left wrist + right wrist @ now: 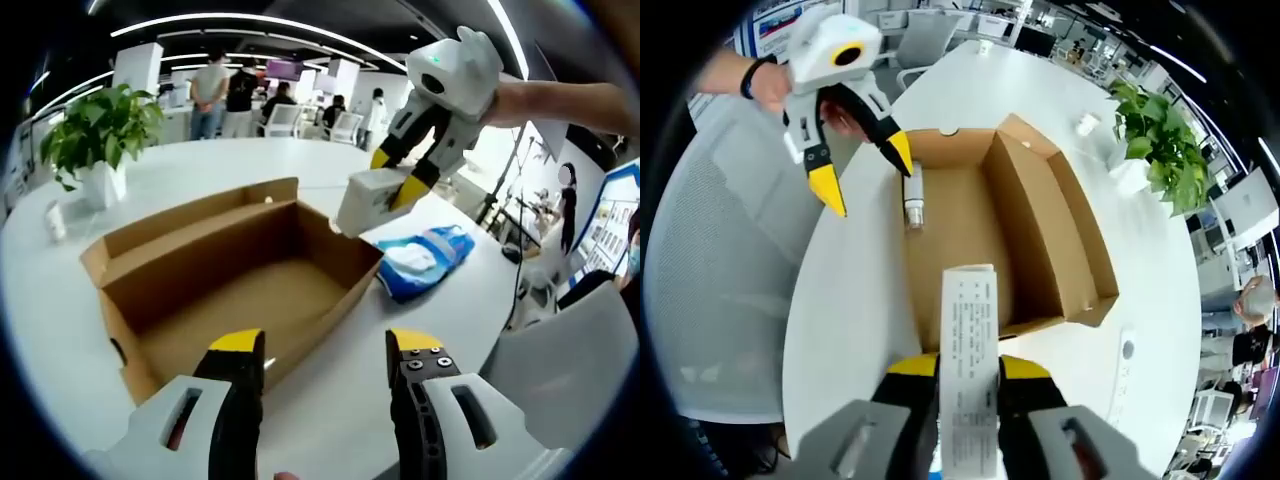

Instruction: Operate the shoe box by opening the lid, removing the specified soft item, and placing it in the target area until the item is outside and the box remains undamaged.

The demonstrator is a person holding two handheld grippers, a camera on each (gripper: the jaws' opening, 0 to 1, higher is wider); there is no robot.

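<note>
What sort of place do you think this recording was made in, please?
Probably an open-plan office or showroom: a large white table, a potted plant, office chairs and people standing under strip ceiling lights.

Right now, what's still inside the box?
In the right gripper view, a small white tube lies on the floor of the box by one wall. The pack in the right gripper covers the near end of the floor.

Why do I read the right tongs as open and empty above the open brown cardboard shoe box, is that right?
No. The right tongs are shut on a white rectangular tissue pack, as the left gripper view shows, held above the open brown cardboard shoe box.
</note>
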